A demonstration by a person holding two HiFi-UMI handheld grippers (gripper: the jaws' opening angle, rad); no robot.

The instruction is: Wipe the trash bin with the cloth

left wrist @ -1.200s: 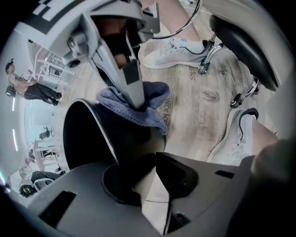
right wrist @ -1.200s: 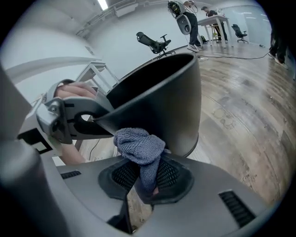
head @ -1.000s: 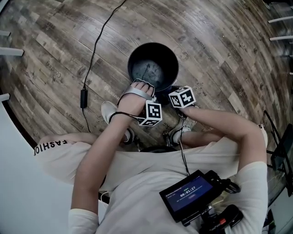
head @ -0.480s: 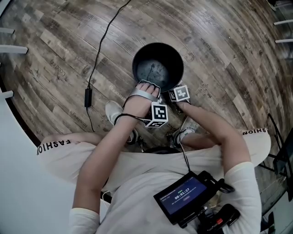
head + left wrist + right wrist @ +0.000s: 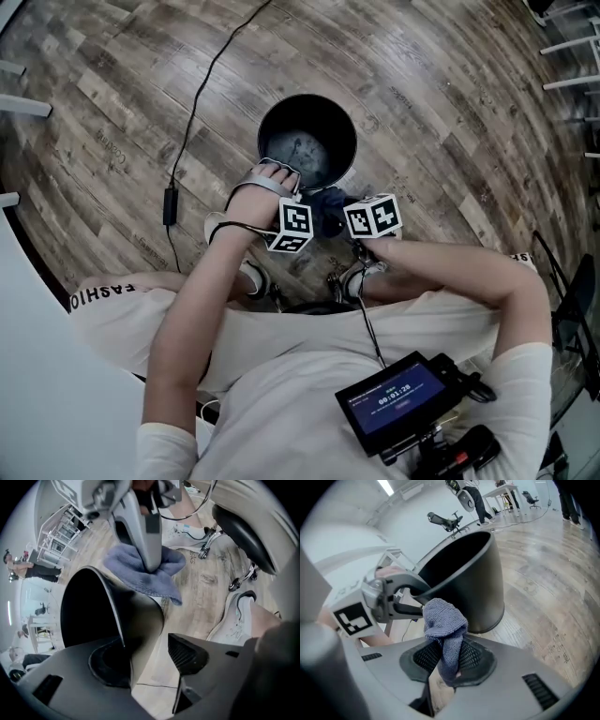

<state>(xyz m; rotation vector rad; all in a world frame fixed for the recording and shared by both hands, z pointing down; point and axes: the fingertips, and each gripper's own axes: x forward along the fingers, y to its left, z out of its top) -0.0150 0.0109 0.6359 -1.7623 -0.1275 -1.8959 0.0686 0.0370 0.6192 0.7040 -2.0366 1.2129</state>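
Nearest you, the small lit screen (image 5: 398,403) sits at your chest. Past your knees, a white shoe (image 5: 223,228) rests on the floor under your left forearm.

Right gripper (image 5: 450,662): the pads are clenched on the grey-blue cloth (image 5: 443,620), which bunches up out of the jaws. You hold it just beside the near outer wall of the trash bin (image 5: 480,583). Whether the cloth touches the wall cannot be told.

Left gripper (image 5: 149,658): the jaws have just been opening and now stand wide, grip released. The bin's wall runs between them, one pad inside the rim and one outside. The outer pad is clear of the wall.

The bin is black and round, and stands on the wood-plank floor (image 5: 450,112). Its bottom is smeared grey.

Farther out, a black cable (image 5: 192,112) runs across the floor to the left of the bin.
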